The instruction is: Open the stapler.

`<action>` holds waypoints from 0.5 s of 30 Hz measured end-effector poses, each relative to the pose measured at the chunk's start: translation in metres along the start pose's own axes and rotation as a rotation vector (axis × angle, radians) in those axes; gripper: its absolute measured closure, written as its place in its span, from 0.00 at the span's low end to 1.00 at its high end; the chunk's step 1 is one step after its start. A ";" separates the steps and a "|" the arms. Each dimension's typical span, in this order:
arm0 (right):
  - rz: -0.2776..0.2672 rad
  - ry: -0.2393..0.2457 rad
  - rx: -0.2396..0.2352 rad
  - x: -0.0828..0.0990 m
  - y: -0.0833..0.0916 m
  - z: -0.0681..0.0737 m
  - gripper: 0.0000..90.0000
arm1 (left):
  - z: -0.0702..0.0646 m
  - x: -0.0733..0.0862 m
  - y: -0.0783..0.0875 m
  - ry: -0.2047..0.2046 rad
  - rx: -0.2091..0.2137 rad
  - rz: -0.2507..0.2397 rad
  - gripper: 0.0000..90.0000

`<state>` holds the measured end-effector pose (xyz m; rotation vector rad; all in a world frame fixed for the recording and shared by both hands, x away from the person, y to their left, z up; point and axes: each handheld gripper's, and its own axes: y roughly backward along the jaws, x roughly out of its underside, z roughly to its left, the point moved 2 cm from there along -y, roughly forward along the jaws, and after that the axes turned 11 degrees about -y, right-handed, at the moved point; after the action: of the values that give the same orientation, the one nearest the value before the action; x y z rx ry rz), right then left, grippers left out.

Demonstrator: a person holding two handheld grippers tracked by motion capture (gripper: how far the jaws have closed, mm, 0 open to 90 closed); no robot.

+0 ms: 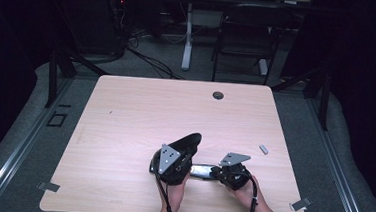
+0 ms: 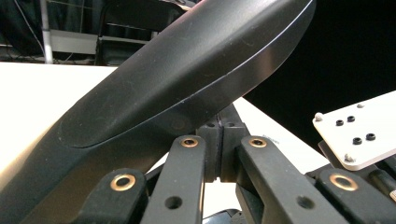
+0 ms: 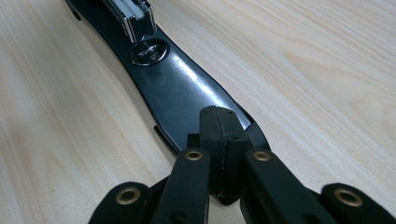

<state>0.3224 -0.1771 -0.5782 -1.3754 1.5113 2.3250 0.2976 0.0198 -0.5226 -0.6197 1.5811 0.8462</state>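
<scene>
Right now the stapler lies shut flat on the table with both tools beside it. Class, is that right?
Not quite. The stapler is swung open: in the high view its top arm rises at the left tool, while its base lies flat on the table by the right tool.

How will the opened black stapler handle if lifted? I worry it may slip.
The stapler looks stiff: hard shell, metal magazine. Its glossy base probably makes it slippery in the tongs. Its raised top arm is hinged, so it may swing or snap shut when moved. It seems fairly heavy for its size.
</scene>
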 end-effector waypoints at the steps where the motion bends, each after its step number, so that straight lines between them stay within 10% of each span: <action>1: 0.000 0.000 0.001 0.000 0.000 0.000 1.00 | 0.000 0.000 0.000 -0.001 -0.001 -0.001 1.00; 15: 0.004 -0.005 -0.001 -0.001 0.000 0.000 1.00 | 0.012 0.001 0.008 -0.019 -0.022 0.004 1.00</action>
<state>0.3229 -0.1771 -0.5778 -1.3675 1.5134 2.3300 0.2981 0.0343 -0.5224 -0.6228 1.5581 0.8709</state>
